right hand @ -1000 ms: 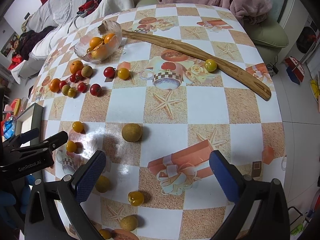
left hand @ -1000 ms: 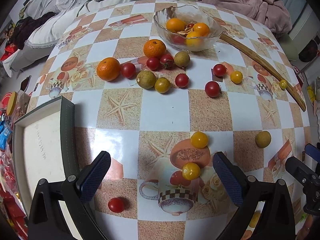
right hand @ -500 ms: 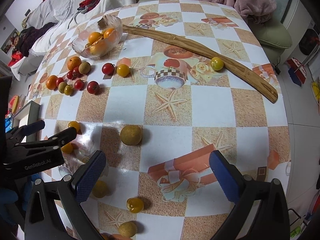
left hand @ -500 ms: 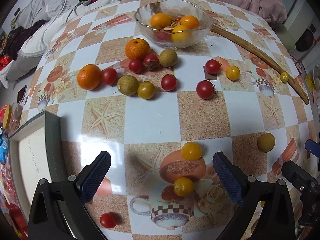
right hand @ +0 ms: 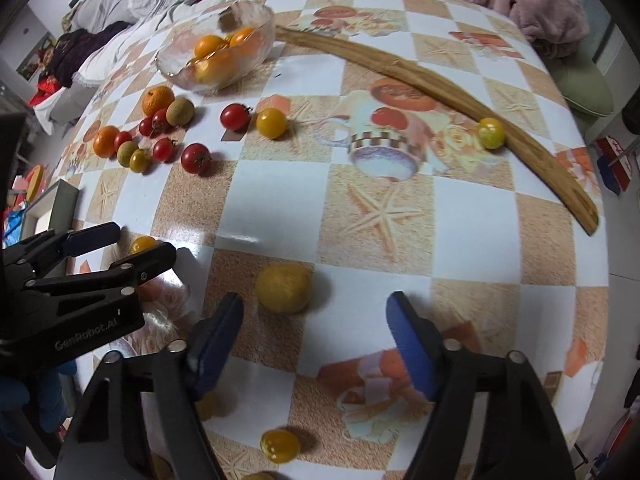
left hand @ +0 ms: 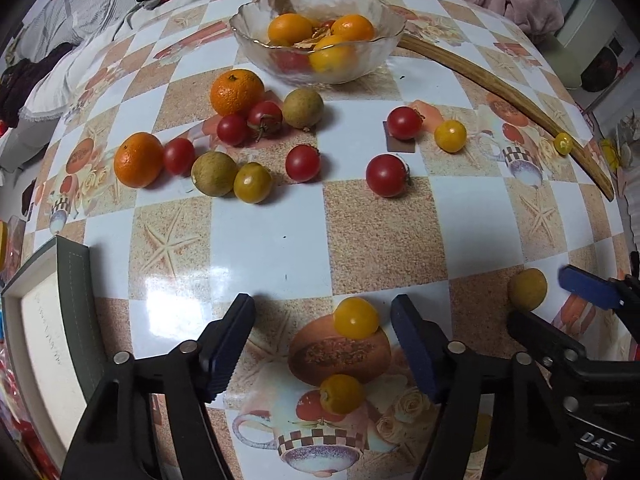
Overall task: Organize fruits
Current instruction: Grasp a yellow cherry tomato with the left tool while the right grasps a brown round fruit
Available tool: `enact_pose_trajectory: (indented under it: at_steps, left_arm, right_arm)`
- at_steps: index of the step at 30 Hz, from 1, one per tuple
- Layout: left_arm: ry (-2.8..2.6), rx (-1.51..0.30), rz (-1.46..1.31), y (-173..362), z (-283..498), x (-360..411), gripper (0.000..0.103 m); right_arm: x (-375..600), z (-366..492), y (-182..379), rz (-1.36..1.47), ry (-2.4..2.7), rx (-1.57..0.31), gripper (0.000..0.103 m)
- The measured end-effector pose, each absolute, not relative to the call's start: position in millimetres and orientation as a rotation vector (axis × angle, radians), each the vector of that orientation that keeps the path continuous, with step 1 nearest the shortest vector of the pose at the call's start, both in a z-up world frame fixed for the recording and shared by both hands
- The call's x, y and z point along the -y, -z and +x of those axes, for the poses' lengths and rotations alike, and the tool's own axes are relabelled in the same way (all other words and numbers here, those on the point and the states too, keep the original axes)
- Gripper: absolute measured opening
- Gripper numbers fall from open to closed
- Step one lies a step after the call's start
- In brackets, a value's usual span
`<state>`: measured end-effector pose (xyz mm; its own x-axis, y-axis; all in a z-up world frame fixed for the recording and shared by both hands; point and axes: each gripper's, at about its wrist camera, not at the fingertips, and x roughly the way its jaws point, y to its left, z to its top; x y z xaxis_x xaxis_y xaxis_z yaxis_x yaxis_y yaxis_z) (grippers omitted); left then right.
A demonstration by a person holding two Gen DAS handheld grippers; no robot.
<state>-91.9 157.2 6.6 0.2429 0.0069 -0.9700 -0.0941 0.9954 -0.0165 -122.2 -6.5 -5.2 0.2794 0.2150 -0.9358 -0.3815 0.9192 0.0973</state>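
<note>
A glass bowl (left hand: 248,28) with oranges and tomatoes stands at the far side of the table; it also shows in the right wrist view (right hand: 168,66). Loose oranges, red and yellow cherry tomatoes and brownish round fruits lie before it. My left gripper (left hand: 322,344) is open, low over the table, with a yellow tomato (left hand: 356,317) between its fingertips and another (left hand: 341,393) nearer in. My right gripper (right hand: 314,334) is open, just short of a yellow-brown round fruit (right hand: 283,287), which also shows in the left wrist view (left hand: 527,289).
A long curved wooden stick (right hand: 440,92) lies across the far right with a yellow tomato (right hand: 491,133) against it. A grey-framed tray (left hand: 72,280) sits at the left table edge. Bedding and clothes lie beyond the table. A yellow tomato (right hand: 280,445) lies near the front edge.
Both grippers have moved forward and lower over the table. The left one now straddles the yellow tomatoes; the right one has closed in on the yellow-brown fruit. Both jaws have narrowed.
</note>
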Motion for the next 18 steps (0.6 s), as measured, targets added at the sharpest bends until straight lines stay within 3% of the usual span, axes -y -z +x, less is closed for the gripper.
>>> enact_pose_trajectory:
  at_steps: [4, 6, 7, 8, 9, 18]
  left_arm:
    - [-0.045, -1.316, -0.064, -12, -89, -147, 0.052]
    - [-0.044, -1.308, -0.065, -13, -88, -144, 0.039]
    - [-0.042, -1.305, -0.07, -14, -88, -145, 0.036]
    - [-0.042, -1.302, -0.075, -15, -87, -144, 0.026]
    - [-0.041, -1.3, -0.085, -15, -87, -145, 0.021]
    - [0.0, -1.272, -0.205, -29, -111, -171, 0.021]
  right_arm:
    - [-5, -122, 5, -0.204, -0.413, -1.199, 0.061]
    - [-6, -122, 4, -0.213, -0.413, -1.196, 0.041]
    - [-6, -121, 3, -0.203, -0.417, -1.199, 0.034]
    - [-5, -120, 3, -0.189, -0.419, -1.205, 0.031]
    - [-3, -119, 3, -0.166, -0.421, -1.214, 0.031]
    - [4, -128, -6, -0.087, -0.437, -1.226, 0.031]
